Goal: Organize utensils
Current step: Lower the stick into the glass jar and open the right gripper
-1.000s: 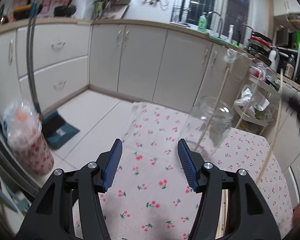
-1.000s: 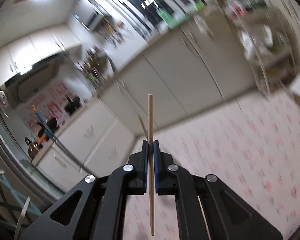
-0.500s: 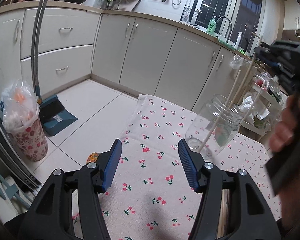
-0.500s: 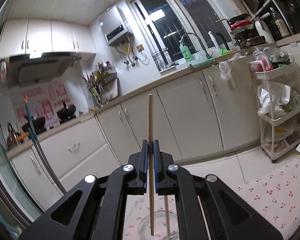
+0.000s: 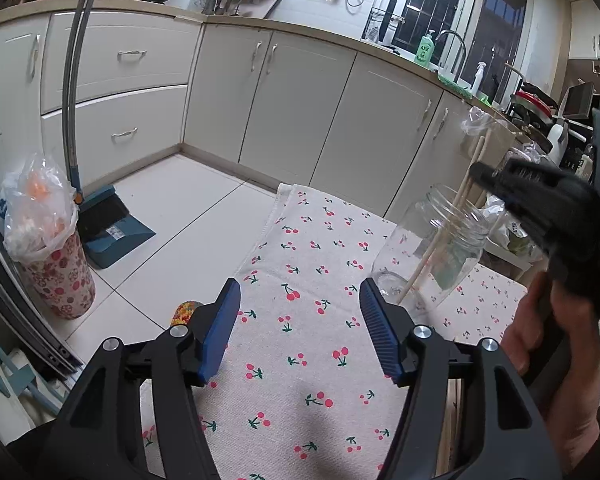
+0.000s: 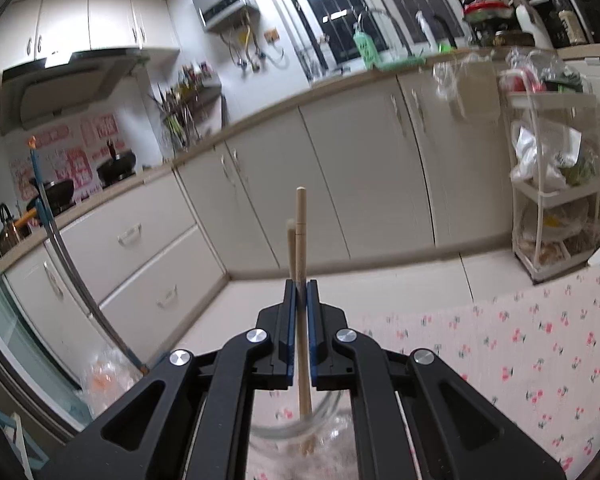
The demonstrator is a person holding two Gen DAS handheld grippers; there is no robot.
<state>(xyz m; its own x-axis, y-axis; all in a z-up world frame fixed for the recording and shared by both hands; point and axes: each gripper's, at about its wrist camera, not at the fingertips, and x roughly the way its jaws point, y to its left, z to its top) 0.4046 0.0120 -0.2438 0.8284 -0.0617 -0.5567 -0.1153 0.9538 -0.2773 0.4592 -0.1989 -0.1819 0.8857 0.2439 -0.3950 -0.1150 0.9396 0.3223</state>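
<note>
A clear glass jar (image 5: 432, 252) stands on the cherry-print tablecloth (image 5: 312, 344). Wooden chopsticks (image 5: 452, 216) lean inside it. My right gripper (image 6: 299, 300) is shut on a wooden chopstick (image 6: 301, 264), held upright with its lower end inside the jar's mouth (image 6: 296, 432). A second chopstick (image 6: 291, 248) stands just behind it in the jar. In the left wrist view the right gripper (image 5: 484, 174) is above the jar's rim. My left gripper (image 5: 298, 320) is open and empty, low over the cloth, left of the jar.
More chopsticks (image 5: 450, 432) lie on the table by the left gripper's right arm. White kitchen cabinets (image 5: 292, 92) run behind. A lined bin (image 5: 48, 240) and dustpan (image 5: 112, 232) stand on the floor at left. A storage rack (image 6: 556, 184) is at right.
My right gripper has come down over the jar, lowering the chopstick's end into its mouth. My left gripper has stayed open and nearly still.
</note>
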